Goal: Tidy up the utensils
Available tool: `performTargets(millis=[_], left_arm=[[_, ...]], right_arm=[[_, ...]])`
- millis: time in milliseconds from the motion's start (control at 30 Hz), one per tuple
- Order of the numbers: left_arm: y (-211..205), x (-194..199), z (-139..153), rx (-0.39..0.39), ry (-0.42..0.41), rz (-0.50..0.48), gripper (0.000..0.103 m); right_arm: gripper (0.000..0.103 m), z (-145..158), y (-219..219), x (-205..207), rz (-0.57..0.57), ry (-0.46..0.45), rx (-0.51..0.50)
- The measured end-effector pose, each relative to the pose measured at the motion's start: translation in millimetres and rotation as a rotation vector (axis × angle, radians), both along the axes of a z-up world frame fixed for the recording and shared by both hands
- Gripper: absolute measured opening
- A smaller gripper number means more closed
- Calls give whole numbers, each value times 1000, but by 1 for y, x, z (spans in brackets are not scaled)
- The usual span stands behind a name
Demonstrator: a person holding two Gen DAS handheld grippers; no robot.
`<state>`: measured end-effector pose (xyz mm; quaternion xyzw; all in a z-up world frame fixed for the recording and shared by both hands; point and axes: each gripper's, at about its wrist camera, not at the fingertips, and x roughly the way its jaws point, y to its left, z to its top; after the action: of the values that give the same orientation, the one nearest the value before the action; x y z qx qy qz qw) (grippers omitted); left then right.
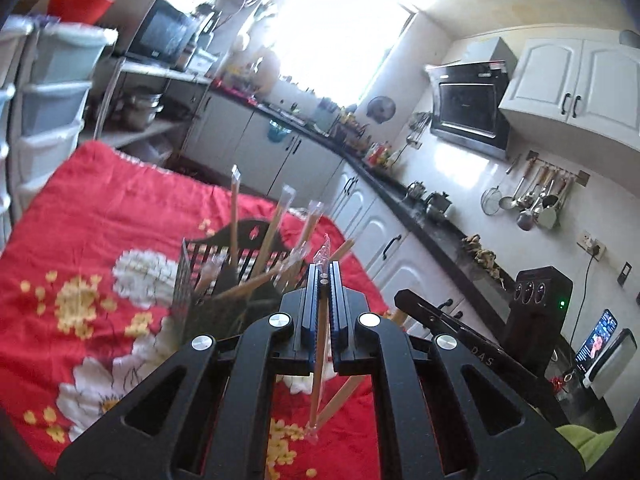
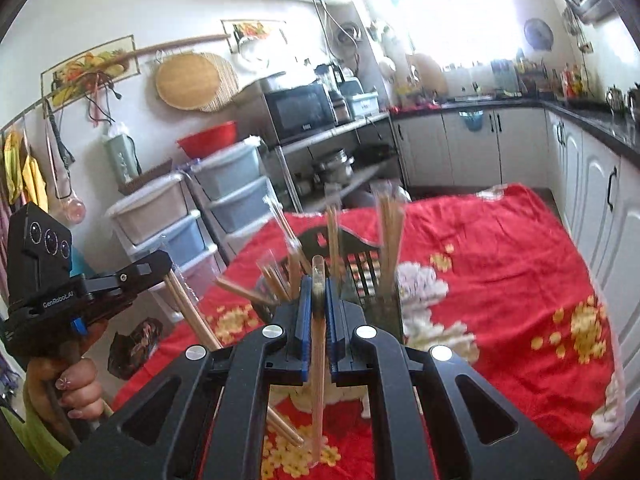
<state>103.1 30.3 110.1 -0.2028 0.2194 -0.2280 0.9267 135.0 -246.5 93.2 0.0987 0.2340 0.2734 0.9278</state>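
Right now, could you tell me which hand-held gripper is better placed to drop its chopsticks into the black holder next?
Probably the right hand-held gripper: its wrapped chopsticks sit directly before the black holder. The left hand-held gripper sits off to the holder's side.

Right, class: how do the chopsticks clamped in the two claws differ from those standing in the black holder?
The clamped chopsticks are gripped above the red cloth; the holder's chopsticks stand loose.
Each claw pinches one pair; the black holder contains several, splayed.
Shared: wooden sticks in clear sleeves.
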Motion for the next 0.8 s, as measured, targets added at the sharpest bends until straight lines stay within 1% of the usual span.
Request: performTargets(millis=[167,300,567,800], left_arm=[[3,0,23,9,-64,12,2],[9,0,43,19,-112,34,2],[24,-3,80,29,-199,95,2],[41,4,104,17,-237,160,2]], right_arm=[[7,22,4,-2,-6,-74,1],[7,37,7,-1,-5,-116,13],[7,72,9,5,-11,-205,48],[7,97,8,13,-35,-269,71]])
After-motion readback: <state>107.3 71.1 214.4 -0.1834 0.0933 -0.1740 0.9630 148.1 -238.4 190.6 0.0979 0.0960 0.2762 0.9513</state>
